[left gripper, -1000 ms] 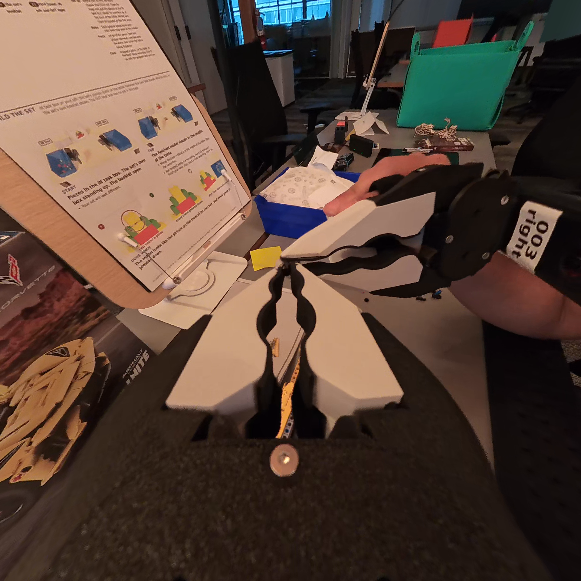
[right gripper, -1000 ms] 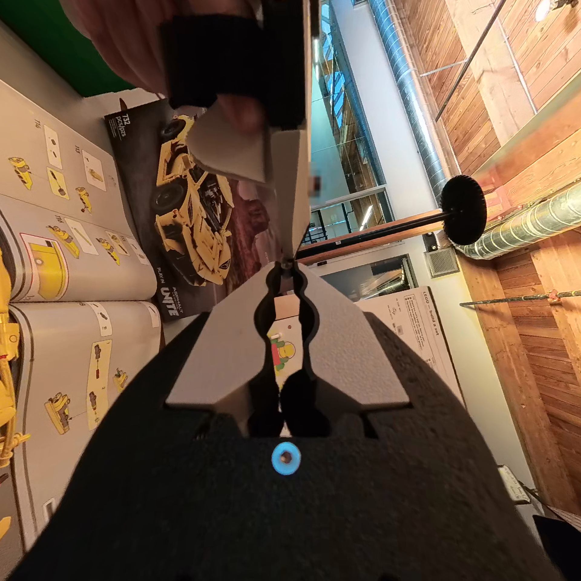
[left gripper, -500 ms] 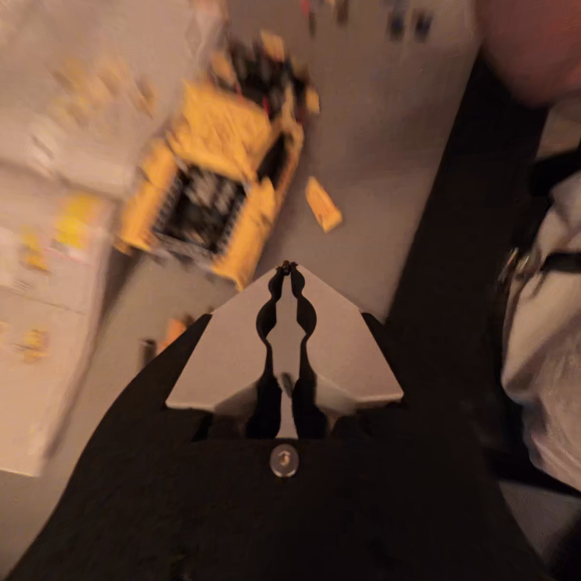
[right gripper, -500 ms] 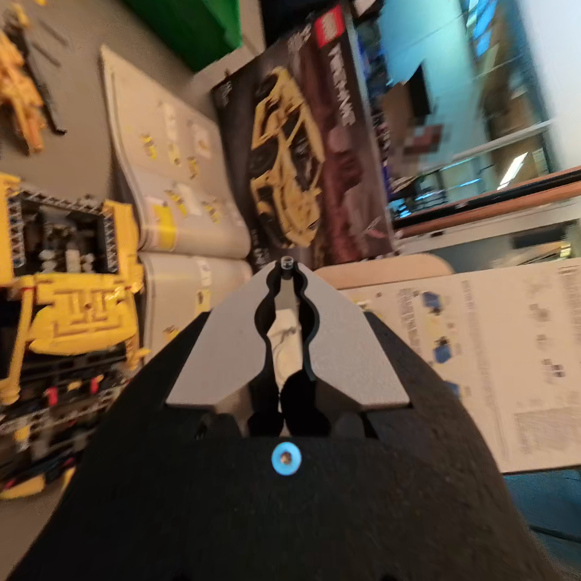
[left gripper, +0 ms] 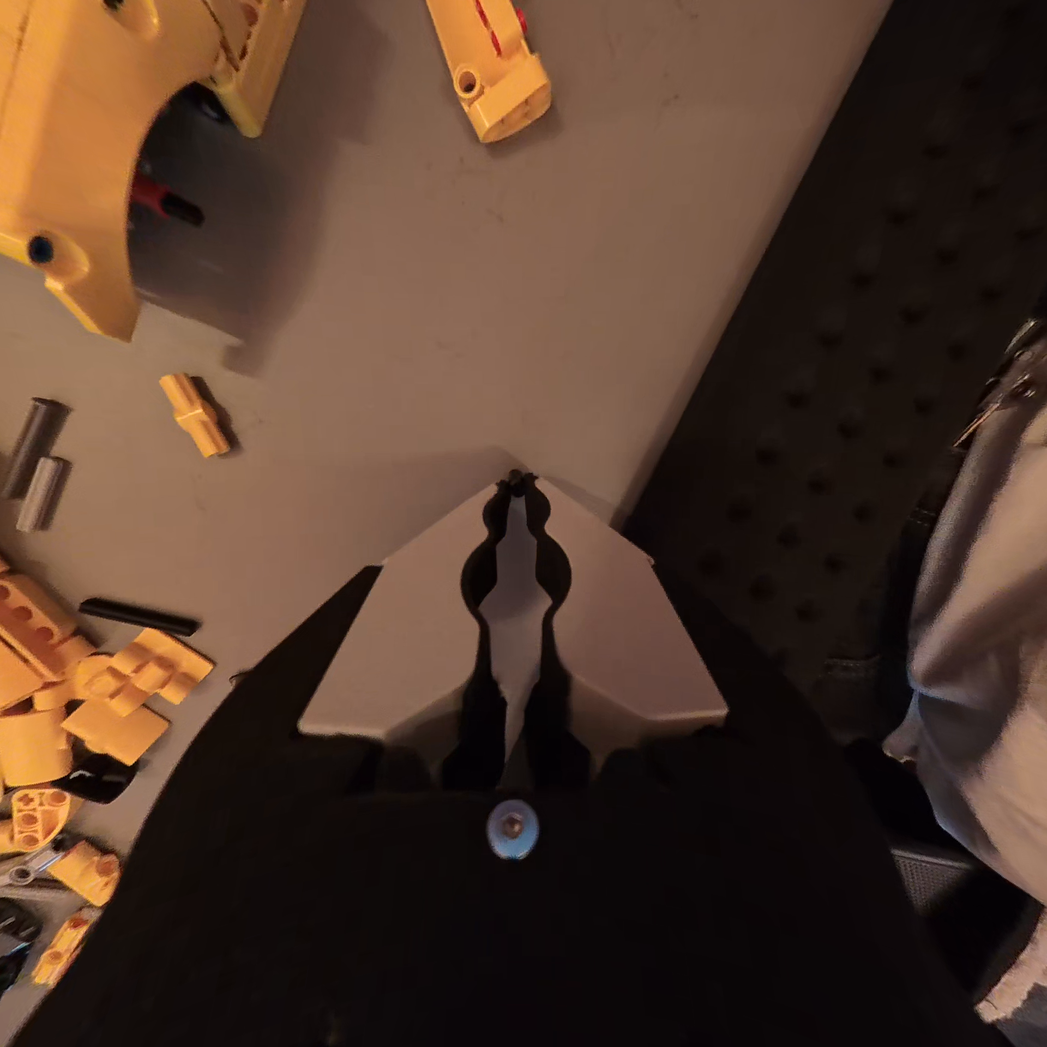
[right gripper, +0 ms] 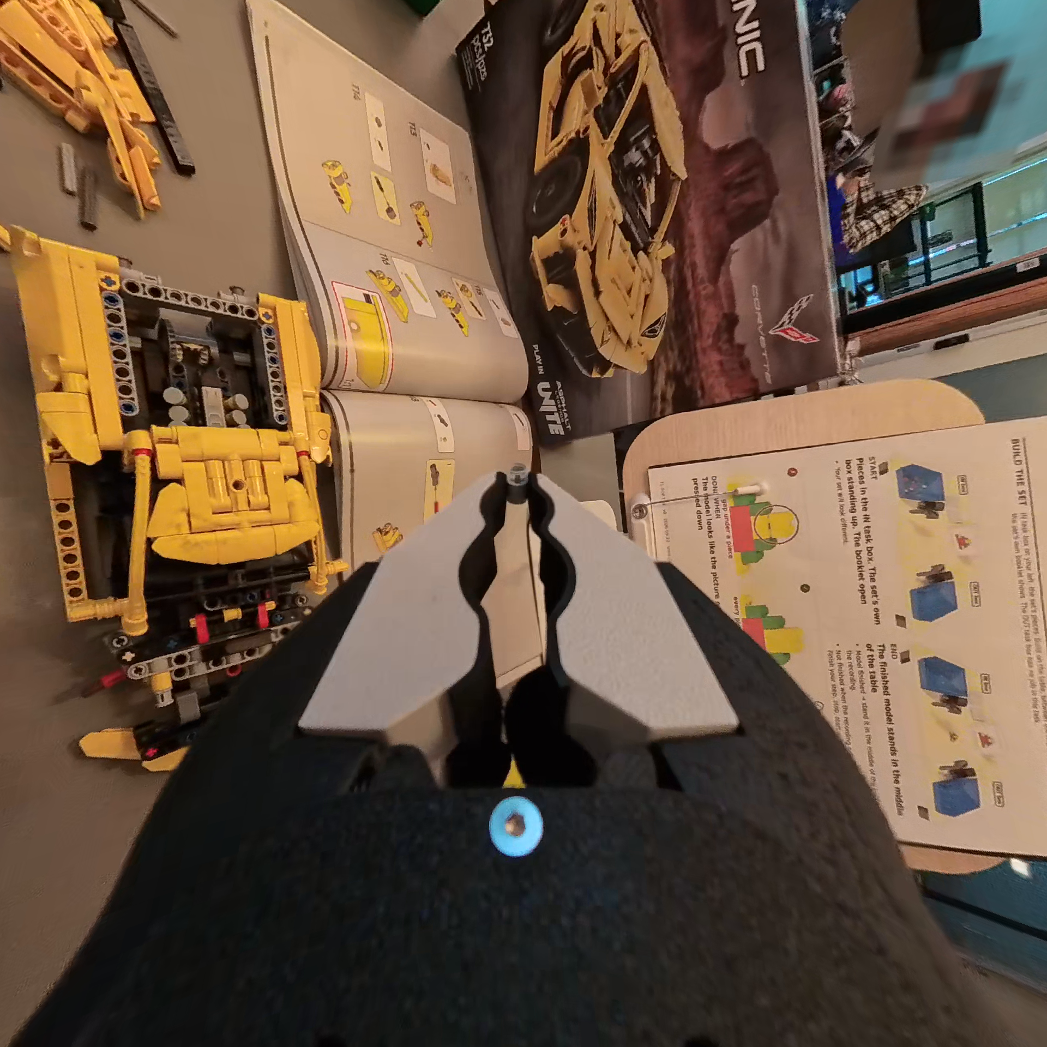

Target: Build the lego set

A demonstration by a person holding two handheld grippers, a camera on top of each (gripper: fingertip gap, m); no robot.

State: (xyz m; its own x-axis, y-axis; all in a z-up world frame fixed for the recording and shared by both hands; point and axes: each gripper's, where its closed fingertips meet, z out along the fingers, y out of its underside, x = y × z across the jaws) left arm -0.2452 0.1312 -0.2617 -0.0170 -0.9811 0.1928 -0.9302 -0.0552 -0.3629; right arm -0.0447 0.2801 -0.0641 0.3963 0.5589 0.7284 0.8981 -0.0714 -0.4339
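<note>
While both grippers point over the grey tabletop [left gripper: 453, 272], each has its jaws drawn nearly together at the tips. The left gripper [left gripper: 515, 481], with pale grey fingers [left gripper: 413, 640] on a black body, pinches a very small dark piece [left gripper: 515, 477] at its tips; what that piece is cannot be told. It sits over bare table close to the near edge, where a dark dimpled surface [left gripper: 850, 340] begins. The right gripper [right gripper: 516, 481] of the same build holds a small black pin with a pale round end [right gripper: 516, 475] between its tips.

The partly built yellow and black lego car [right gripper: 181, 453] lies flat on the table, left of the right gripper in the right wrist view, its open black frame showing grey and blue pins. One yellow corner of it [left gripper: 73, 170] fills the upper left of the left wrist view. Just beside that corner lies a loose yellow curved panel [left gripper: 498, 73]. Near the left edge of that view lie a short yellow connector [left gripper: 195, 415], two grey cylinders [left gripper: 34, 470], a black axle [left gripper: 139, 616] and a heap of yellow parts [left gripper: 85, 697].

An open instruction booklet [right gripper: 396, 255] lies touching the car on its far side. Beyond it stands the dark set box with a yellow car pictured on it [right gripper: 651, 198]. A printed sheet on a light wooden board [right gripper: 850, 623] stands to the right of the booklet. More yellow parts and a black beam [right gripper: 96, 96] lie at the far left corner.
</note>
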